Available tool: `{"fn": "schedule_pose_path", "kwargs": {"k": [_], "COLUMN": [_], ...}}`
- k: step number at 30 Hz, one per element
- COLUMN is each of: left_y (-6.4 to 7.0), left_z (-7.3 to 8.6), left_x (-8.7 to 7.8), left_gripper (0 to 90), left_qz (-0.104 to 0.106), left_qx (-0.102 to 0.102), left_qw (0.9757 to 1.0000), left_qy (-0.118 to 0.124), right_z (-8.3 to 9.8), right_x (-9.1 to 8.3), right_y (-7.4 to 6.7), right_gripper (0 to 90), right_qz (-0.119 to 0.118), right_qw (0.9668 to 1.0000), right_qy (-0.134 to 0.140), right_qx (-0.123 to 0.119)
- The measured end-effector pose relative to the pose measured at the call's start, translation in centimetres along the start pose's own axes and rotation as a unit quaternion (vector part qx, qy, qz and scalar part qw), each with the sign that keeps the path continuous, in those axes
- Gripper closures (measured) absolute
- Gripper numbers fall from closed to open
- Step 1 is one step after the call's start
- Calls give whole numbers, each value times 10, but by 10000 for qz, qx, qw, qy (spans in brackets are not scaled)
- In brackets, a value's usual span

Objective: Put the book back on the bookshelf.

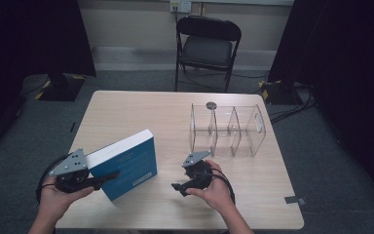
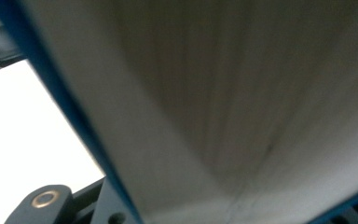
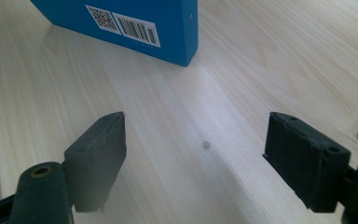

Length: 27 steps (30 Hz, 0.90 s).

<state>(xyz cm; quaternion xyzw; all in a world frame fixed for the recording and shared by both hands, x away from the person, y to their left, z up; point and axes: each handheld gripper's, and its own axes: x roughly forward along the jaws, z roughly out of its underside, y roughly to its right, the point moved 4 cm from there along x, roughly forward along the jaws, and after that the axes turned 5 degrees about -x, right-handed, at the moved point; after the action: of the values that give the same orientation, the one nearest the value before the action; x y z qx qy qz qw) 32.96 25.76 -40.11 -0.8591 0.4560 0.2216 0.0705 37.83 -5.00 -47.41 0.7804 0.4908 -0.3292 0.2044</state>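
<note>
We clamped the blue book (image 1: pixel 126 165) in our left gripper (image 1: pixel 108 176) at the table's near-left.
It stood tilted on the table (image 1: pixel 141 107), ready for the clear organizer (image 1: pixel 228 130); our right gripper (image 3: pixel 193 154) waited empty, jaws wide.

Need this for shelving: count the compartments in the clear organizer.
3, side by side in the clear organizer at the table's far right: left, middle, right. Glare could hide a divider.

A thick blue-covered book (image 1: pixel 126 163) stands tilted on the wooden table's near left part, white pages facing left.
</note>
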Motion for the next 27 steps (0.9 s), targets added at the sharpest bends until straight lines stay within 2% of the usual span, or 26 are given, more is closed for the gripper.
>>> {"fn": "schedule_pose_path", "kwargs": {"k": [3,7,9,11,13,17,20,23,27], "left_y": [0,0,0,0,0,-2,-3,-4,-4], "left_z": [3,4,4,5,9,13,16,18,19], "left_x": [-6,-7,-6,-7,-8,-10,-11,-11,-13], "left_gripper": [612,605,597,589,569,546,529,511,494], "left_qz": [7,-11,15,17,61,57,36,24,6], "left_qx": [-28,-77,-164,-124,-244,-324,-335,-340,-372], "left_qw": [10000,10000,9998,9999,9995,9992,9993,9994,9993], "left_qy": [-39,32,72,67,186,214,163,13,-8], "right_z": [-6,-13,-17,-20,-26,-36,-43,-52,-64], "right_x": [1,4,5,5,4,1,-1,-3,-3], "right_y": [-3,-5,-6,-7,-9,-8,-8,-6,-6], "right_gripper": [200,201,202,202,202,201,201,205,216], "right_qz": [-72,-143,-208,-251,-310,-370,-397,-417,-494], "right_qw": [9999,9995,9992,9989,9986,9980,9976,9969,9960], "right_qy": [-33,-126,-164,-179,-191,-157,-163,-188,-177], "right_qx": [-83,-248,-309,-361,-393,-479,-538,-647,-717]}}
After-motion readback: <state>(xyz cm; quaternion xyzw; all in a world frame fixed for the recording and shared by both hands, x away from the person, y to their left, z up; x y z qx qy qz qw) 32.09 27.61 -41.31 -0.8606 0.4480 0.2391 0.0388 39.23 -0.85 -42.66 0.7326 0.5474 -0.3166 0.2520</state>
